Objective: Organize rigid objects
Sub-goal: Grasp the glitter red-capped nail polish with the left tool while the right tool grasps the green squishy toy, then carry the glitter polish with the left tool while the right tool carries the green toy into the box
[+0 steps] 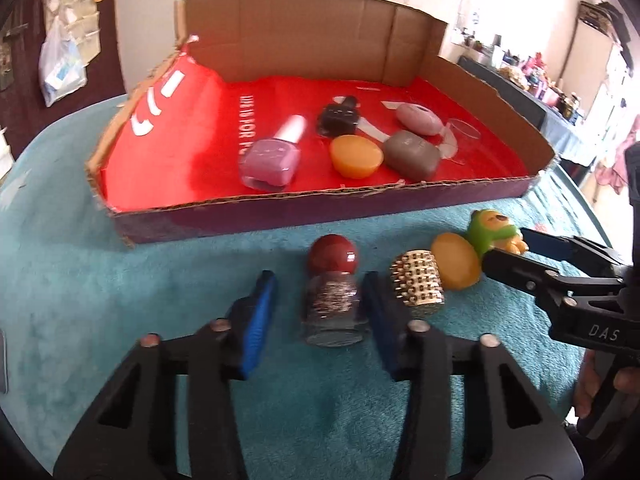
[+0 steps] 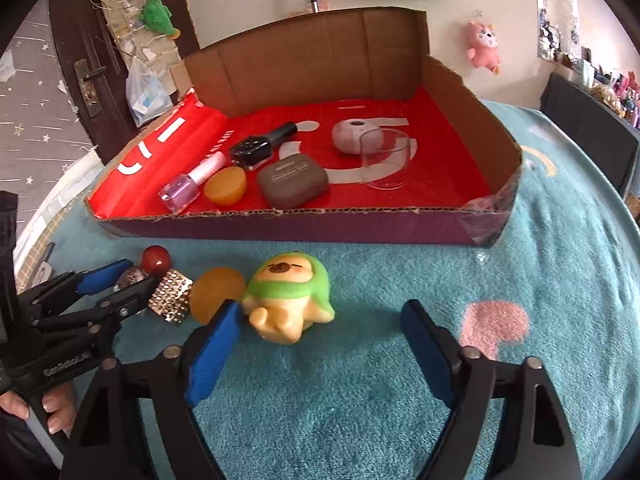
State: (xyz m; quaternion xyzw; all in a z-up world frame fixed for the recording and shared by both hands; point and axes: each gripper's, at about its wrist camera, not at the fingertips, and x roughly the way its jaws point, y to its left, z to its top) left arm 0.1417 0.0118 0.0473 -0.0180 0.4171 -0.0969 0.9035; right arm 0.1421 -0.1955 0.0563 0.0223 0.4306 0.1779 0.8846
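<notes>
A cardboard box (image 1: 320,200) (image 2: 280,224) with a red lining holds a pink nail polish bottle (image 1: 272,156), a black bottle (image 1: 338,118), an orange disc (image 1: 355,157), a brown case (image 1: 411,155), a pink stone (image 1: 418,119) and a clear glass (image 2: 386,164). On the teal cloth in front lie a glitter bottle with a red round cap (image 1: 332,292), a gold studded cylinder (image 1: 418,282), a second orange disc (image 1: 456,266) and a green-hooded toy (image 2: 288,300). My left gripper (image 1: 320,304) is open around the glitter bottle. My right gripper (image 2: 320,332) is open, the toy by its left finger.
The teal cloth (image 2: 520,264) covers the table and carries a pink patch (image 2: 494,326) at the right. A dark door (image 2: 80,60) and hanging bags stand behind the box. Shelves with clutter (image 1: 540,80) stand at the far right.
</notes>
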